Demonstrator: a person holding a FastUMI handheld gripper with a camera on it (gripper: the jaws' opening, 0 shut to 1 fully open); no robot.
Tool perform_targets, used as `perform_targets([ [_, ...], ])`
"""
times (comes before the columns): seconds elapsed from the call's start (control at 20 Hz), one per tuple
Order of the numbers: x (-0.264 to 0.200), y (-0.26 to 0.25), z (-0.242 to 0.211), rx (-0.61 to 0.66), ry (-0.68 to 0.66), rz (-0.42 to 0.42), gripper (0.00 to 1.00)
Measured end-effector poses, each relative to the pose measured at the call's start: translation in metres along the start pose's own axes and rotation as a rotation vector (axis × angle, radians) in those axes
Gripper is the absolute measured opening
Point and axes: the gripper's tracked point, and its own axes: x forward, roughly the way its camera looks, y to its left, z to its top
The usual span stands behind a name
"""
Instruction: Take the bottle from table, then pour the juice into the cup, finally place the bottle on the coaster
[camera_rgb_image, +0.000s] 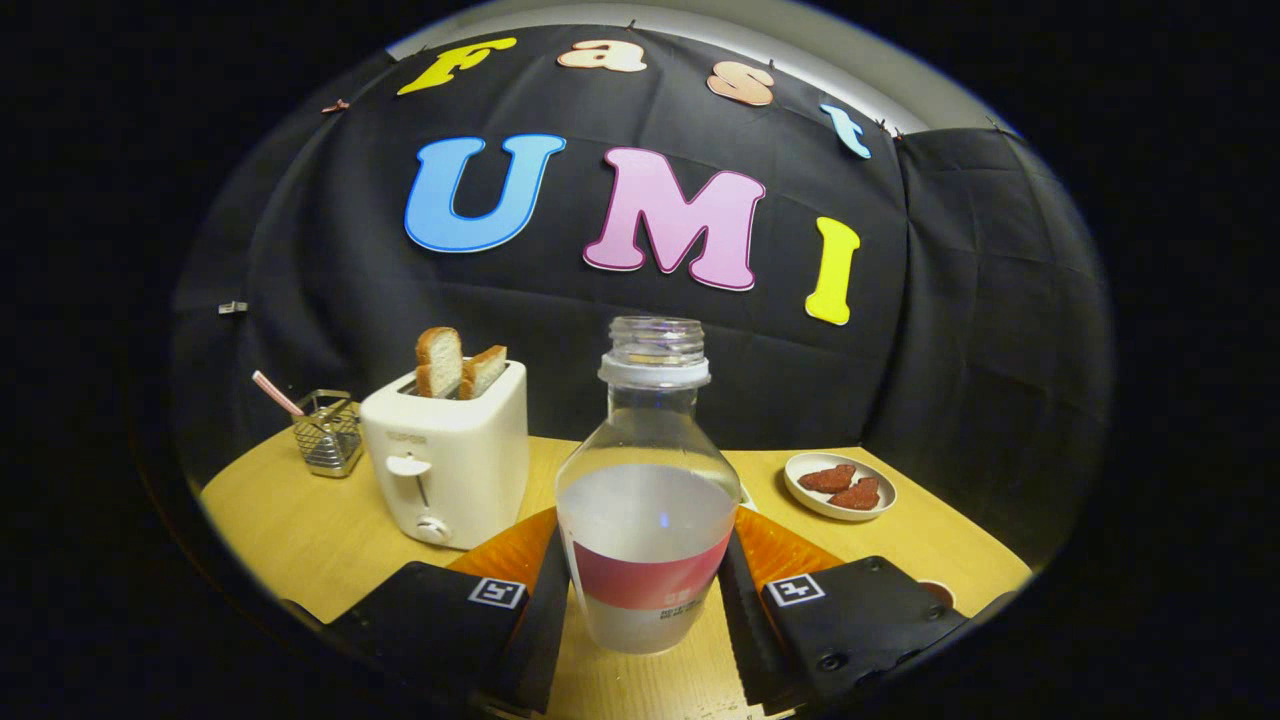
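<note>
Tongs: spread to the bottle's width, one finger at each flank; whether they actually press it, I can't tell.
Bottle: upright, uncapped, between the fingers, standing on the counter.
Beyond: toaster leftward, plate rightward.

bottle: 1 | toaster: 1 | bread slices: 2 | wire basket: 1 | plate: 1

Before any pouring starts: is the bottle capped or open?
Open. The clear plastic bottle with the red label stands upright between the gripper fingers; its threaded neck is bare, no cap on it.
</note>
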Motion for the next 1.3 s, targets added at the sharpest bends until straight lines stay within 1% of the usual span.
perform_targets([
  [0.2, 0.036, -0.007, -0.026, 0.033, 0.038, -0.048, 0.73],
  [0.25, 0.044, -0.014, -0.044, 0.039, 0.046, -0.054, 0.73],
  [0.4, 0.058, -0.016, -0.055, 0.048, 0.053, -0.061, 0.73],
  [0.7, 0.065, -0.016, -0.067, 0.081, 0.060, -0.065, 0.73],
  [1.0, 0.057, -0.019, -0.069, 0.127, 0.048, -0.063, 0.77],
  [1.1, 0.053, -0.017, -0.067, 0.133, 0.038, -0.052, 0.79],
  [1.2, 0.050, -0.020, -0.066, 0.120, 0.035, -0.061, 0.83],
  [1.25, 0.049, -0.020, -0.066, 0.113, 0.035, -0.057, 0.90],
  [1.3, 0.043, -0.020, -0.064, 0.105, 0.038, -0.056, 0.94],
])
